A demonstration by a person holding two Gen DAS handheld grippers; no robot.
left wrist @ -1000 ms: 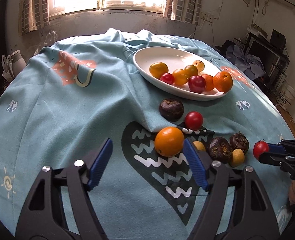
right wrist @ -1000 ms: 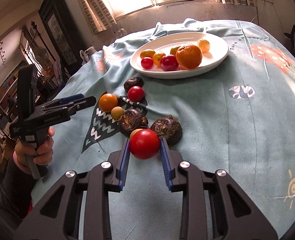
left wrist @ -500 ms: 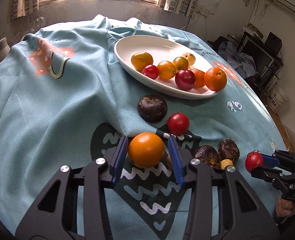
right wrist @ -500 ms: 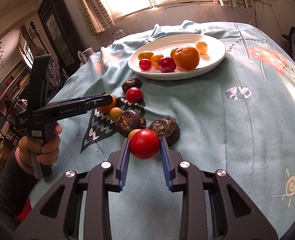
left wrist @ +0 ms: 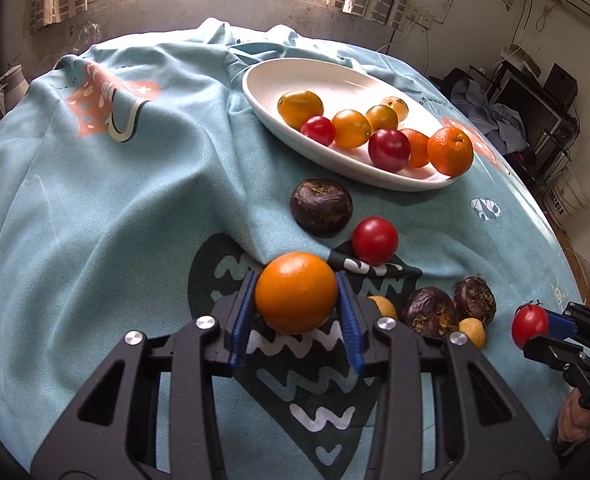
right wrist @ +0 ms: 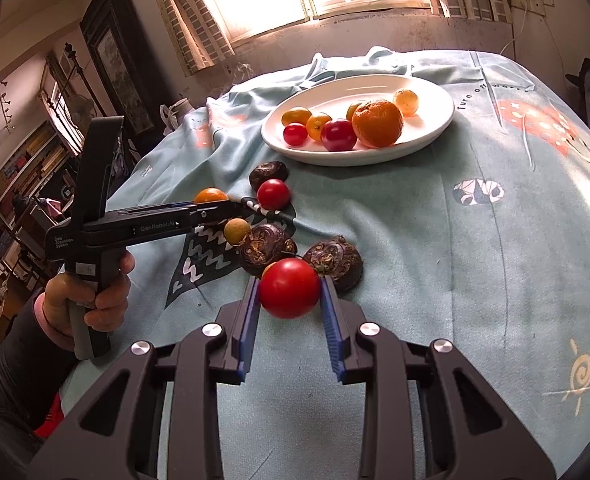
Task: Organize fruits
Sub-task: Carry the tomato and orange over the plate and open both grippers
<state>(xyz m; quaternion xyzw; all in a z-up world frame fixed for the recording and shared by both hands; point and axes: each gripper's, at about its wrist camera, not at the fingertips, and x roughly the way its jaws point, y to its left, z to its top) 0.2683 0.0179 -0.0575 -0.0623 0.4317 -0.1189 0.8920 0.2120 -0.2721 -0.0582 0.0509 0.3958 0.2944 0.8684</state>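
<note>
My left gripper [left wrist: 297, 294] is shut on an orange fruit [left wrist: 296, 292] just above the blue cloth; it also shows in the right wrist view [right wrist: 211, 195]. My right gripper [right wrist: 289, 290] is shut on a red tomato [right wrist: 289, 288], seen too in the left wrist view [left wrist: 529, 325]. A white oval plate [left wrist: 271, 80] at the back holds several orange, yellow and red fruits. On the cloth lie a red tomato [left wrist: 374, 241], three dark wrinkled fruits [left wrist: 321, 207] [left wrist: 429, 316] [left wrist: 475, 300] and two small yellow fruits [left wrist: 472, 331].
The table is covered by a wrinkled blue patterned cloth [left wrist: 115, 200] with a raised fold left of the plate. The window wall stands behind. Shelves and a cabinet [right wrist: 107, 60] stand to the left, clutter [left wrist: 535, 100] to the right.
My left gripper moved forward around the orange fruit and closed on it. My right gripper kept holding the red tomato, nearly still.
</note>
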